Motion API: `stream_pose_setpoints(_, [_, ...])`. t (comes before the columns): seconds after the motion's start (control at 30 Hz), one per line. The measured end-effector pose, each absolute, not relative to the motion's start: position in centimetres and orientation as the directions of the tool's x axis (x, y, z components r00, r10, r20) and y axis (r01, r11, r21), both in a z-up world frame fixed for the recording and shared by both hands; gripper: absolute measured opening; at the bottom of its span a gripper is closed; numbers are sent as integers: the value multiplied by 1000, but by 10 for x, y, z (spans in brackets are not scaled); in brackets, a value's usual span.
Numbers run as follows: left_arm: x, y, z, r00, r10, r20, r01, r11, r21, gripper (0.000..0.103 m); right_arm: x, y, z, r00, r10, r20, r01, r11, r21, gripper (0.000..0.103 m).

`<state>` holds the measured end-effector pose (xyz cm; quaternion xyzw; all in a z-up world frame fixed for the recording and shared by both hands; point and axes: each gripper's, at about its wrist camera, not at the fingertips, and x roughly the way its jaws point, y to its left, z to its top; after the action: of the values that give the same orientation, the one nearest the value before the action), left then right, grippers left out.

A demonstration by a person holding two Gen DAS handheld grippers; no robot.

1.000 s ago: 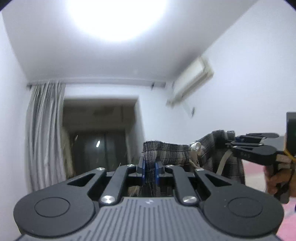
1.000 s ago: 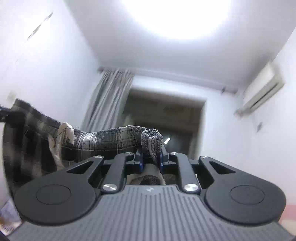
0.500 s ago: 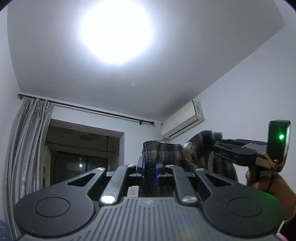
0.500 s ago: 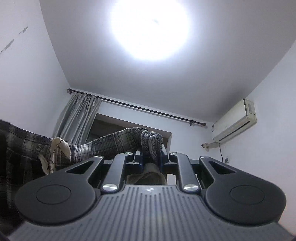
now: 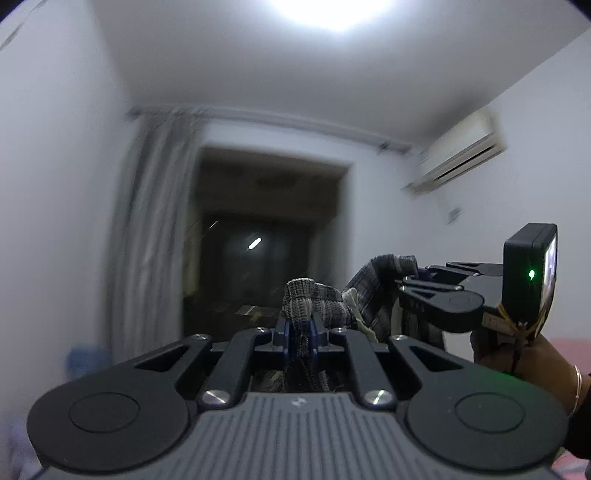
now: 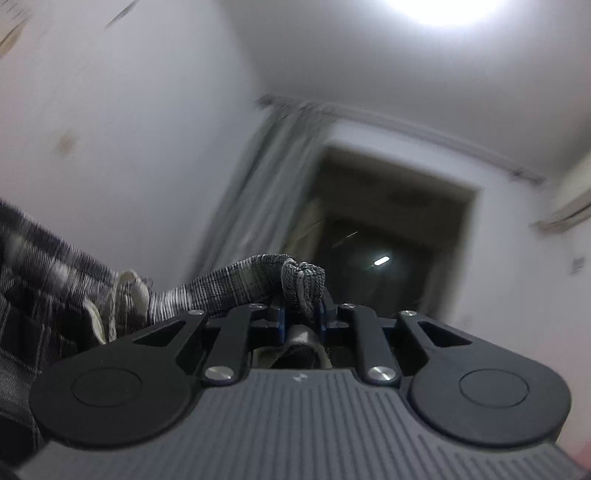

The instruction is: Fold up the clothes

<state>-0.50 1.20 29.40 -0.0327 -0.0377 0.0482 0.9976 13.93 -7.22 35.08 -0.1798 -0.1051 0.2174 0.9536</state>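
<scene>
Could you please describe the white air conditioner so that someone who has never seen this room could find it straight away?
Start at the dark doorway in the far wall, with the grey curtain hanging on its left. Go right along the curtain rod to the side wall; the air conditioner sits there, high up just under the ceiling. It is the only long white box with a dark slot along its underside.

This is a room in a home, most likely a bedroom or living room. Plain white walls (image 5: 55,184) meet a white ceiling (image 5: 295,66) lit by one bright ceiling lamp (image 5: 328,11). A grey curtain (image 5: 147,236) hangs from a rod beside a wide dark opening (image 5: 266,236), apparently a window or balcony door at night. A split air conditioner (image 5: 458,157) is mounted high on the right wall, with pink bedding or fabric (image 5: 570,345) low at the right edge.
</scene>
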Motion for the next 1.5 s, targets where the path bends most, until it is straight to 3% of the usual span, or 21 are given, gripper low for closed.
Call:
stream_pose_setpoints(0.33, [-44, 219, 22, 832, 398, -387, -512, 819, -259, 11, 183, 172, 79, 655, 642, -399, -746, 632, -208, 14])
stream_pose_setpoints(0.5, [-57, 314, -101, 670, 450, -591, -687, 678, -263, 11, 195, 297, -58, 498, 611, -615, -841, 514, -170, 14])
stream_pose_setpoints(0.6, [-70, 357, -155, 600, 440, -668, -740, 623, -254, 10, 180, 362, -124, 432, 579, -692, -881, 436, -185, 13])
stream_pose_setpoints(0.7, [-90, 393, -202, 553, 434, -712, -776, 579, -250, 10, 155, 404, -166, 389, 559, -732, -908, 366, -203, 13])
stream_pose_setpoints(1.0, [-112, 443, -205, 443, 458, -771, -855, 476, -209, 10, 148, 497, -197, 197, 610, -767, -979, 76, -190, 14])
stream_pose_setpoints(1.13, [-113, 465, -249, 374, 386, -843, -866, 472, -168, 12, 142, 525, -247, 110, 515, -850, -990, -18, -139, 17])
stream_pose_setpoints(1.2, [-115, 470, -261, 365, 358, -859, -858, 488, -161, 18, 146, 533, -271, 79, 474, -877, -995, -15, -98, 30])
stream_pose_setpoints(1.23, [-118, 470, -263, 365, 350, -863, -856, 491, -163, 26, 150, 534, -274, 57, 474, -879, -998, -6, -68, 31])
stream_pose_setpoints(1.3, [-126, 472, -263, 366, 335, -868, -854, 492, -170, 34, 170, 536, -267, -3, 459, -888, -998, 52, 30, 54])
stream_pose_setpoints(1.37, [-136, 474, -259, 370, 323, -871, -854, 487, -182, 45, 198, 531, -256, -86, 451, -888, -979, 127, 159, 65])
stream_pose_setpoints(1.5, [-152, 476, -248, 358, 323, -876, -864, 470, -180, 52, 261, 500, -226, -212, 514, -831, -875, 280, 396, 74])
